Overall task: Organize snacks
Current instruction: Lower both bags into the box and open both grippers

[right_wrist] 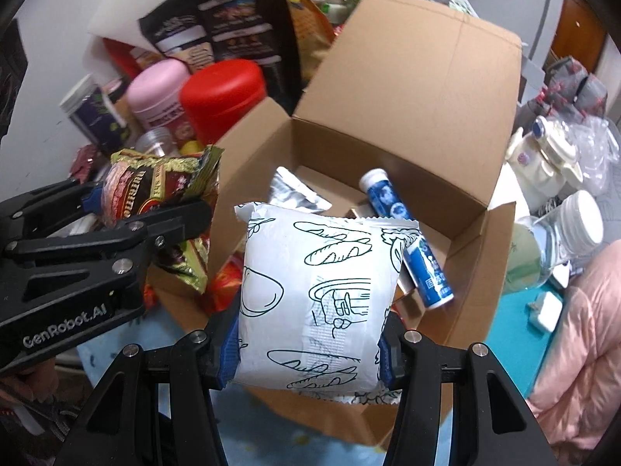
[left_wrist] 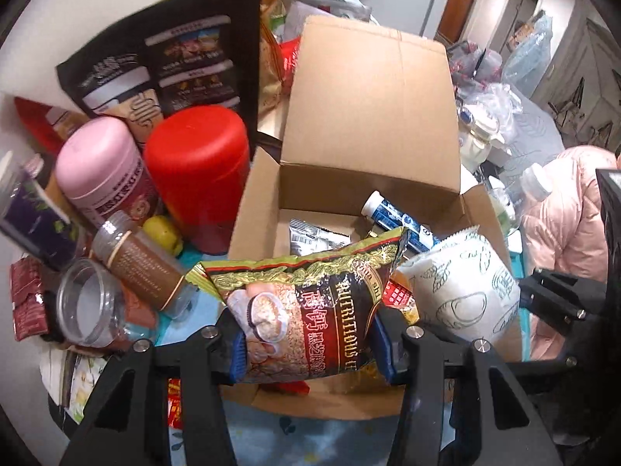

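In our left gripper [left_wrist: 310, 343] we clamp a dark cereal packet [left_wrist: 306, 310], and our right gripper [right_wrist: 308, 343] is closed on a white bread-print packet [right_wrist: 314, 295]; both hang over the near edge of the open cardboard box [right_wrist: 407, 89]. Inside already lie a blue tube [right_wrist: 403, 233] and a silver sachet [right_wrist: 295, 192]. We judge the sorting partly done: the red canister [left_wrist: 200, 171], pink jar [left_wrist: 104, 167] and other clutter remain on the bench beside the box.

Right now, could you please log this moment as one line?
left gripper: shut on cereal packet | right gripper: shut on white bread packet | both above open cardboard box
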Action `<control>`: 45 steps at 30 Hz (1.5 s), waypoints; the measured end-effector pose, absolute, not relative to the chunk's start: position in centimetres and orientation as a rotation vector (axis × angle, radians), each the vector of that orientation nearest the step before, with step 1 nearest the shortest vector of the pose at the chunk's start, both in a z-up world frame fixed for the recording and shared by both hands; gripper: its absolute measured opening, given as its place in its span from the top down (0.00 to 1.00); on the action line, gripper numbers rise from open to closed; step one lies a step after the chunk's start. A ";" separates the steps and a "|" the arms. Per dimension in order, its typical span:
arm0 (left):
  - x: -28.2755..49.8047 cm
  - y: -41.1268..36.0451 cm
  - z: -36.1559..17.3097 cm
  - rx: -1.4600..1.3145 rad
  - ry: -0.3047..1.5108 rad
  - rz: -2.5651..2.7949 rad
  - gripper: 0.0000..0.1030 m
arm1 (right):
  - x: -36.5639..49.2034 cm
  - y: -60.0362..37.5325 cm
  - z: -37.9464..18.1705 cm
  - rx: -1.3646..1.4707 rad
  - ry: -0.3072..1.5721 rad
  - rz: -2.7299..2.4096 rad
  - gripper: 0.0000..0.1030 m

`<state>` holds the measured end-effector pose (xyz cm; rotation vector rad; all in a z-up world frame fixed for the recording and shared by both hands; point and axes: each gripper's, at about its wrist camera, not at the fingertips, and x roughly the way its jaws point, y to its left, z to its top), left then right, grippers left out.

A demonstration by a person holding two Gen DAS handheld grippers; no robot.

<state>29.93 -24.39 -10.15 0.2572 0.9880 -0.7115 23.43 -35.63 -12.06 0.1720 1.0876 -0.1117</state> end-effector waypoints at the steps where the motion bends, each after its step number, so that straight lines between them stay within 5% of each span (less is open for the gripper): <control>1: 30.1 -24.7 -10.5 0.265 0.992 -0.712 0.51 | 23.5 -35.9 -12.3 0.173 1.090 -0.115 0.48; 18: 32.9 -29.2 -17.4 0.346 1.123 -0.696 0.51 | 25.8 -40.0 -17.6 0.219 1.170 -0.221 0.48; 37: 33.3 -30.6 -18.0 0.359 1.136 -0.633 0.50 | 26.5 -38.8 -18.7 0.164 1.230 -0.235 0.46; 45: 33.2 -29.4 -17.6 0.327 1.155 -0.649 0.48 | 25.8 -39.2 -17.6 0.164 1.214 -0.230 0.35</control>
